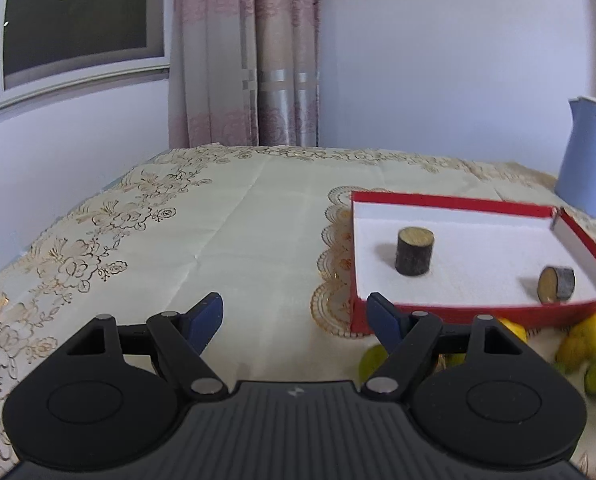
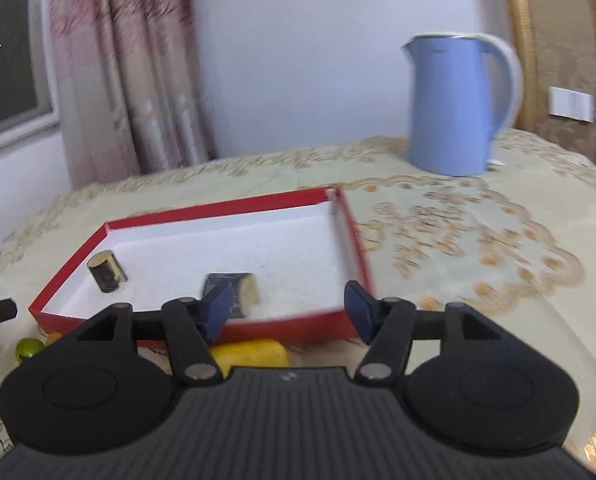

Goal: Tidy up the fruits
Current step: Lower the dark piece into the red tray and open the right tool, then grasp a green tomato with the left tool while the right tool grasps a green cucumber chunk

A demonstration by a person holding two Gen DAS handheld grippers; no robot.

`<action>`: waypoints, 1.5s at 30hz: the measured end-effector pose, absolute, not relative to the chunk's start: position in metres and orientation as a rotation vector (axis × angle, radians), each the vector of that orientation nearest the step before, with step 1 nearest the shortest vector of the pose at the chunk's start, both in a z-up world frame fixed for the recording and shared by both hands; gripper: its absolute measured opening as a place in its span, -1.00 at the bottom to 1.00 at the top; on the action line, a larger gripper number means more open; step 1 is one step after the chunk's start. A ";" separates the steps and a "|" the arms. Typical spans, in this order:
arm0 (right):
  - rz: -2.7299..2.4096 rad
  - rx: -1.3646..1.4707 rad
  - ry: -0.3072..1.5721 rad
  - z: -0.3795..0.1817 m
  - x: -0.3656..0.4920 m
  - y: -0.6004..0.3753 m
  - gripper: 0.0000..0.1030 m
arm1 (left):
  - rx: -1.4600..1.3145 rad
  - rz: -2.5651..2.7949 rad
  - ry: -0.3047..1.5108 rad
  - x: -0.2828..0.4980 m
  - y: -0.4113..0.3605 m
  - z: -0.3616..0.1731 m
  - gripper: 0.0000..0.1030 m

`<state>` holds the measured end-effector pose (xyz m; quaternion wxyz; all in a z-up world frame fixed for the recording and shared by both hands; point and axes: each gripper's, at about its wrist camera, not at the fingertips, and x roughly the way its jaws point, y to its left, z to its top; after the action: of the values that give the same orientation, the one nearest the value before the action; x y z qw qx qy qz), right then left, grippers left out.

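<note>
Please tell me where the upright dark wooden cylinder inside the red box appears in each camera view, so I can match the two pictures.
Left wrist view: the upright wooden cylinder stands right of centre, in the left part of the red box.
Right wrist view: the same cylinder is at the left, near the box's left corner.
Shared landmark: the blue kettle behind the box, at the right edge in the left wrist view.
</note>
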<state>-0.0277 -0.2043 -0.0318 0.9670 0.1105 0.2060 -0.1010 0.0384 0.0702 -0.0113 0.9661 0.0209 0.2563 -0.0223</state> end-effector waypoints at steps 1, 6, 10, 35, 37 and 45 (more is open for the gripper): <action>-0.217 0.236 0.397 -0.033 -0.037 -0.207 0.16 | 0.061 -0.057 0.523 0.036 0.069 -0.012 0.53; -0.238 0.267 0.319 -0.040 -0.061 -0.216 0.16 | 0.105 -0.074 0.541 0.033 0.062 -0.018 0.53; -0.213 0.277 0.300 -0.040 -0.064 -0.216 0.16 | 0.124 -0.068 0.535 0.033 0.058 -0.017 0.53; -0.187 0.282 0.314 -0.044 -0.060 -0.214 0.16 | 0.182 -0.217 0.591 0.035 0.048 -0.031 0.62; -0.187 0.283 0.314 -0.044 -0.060 -0.214 0.16 | 0.177 -0.217 0.606 0.036 0.048 -0.034 0.53; -0.185 0.285 0.320 -0.044 -0.059 -0.215 0.16 | 0.176 -0.261 0.621 0.038 0.043 -0.036 -0.20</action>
<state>-0.0590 -0.2147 -0.0440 0.9729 0.1412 0.1586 -0.0918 0.0376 0.0433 -0.0359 0.9400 0.0864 0.3044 -0.1278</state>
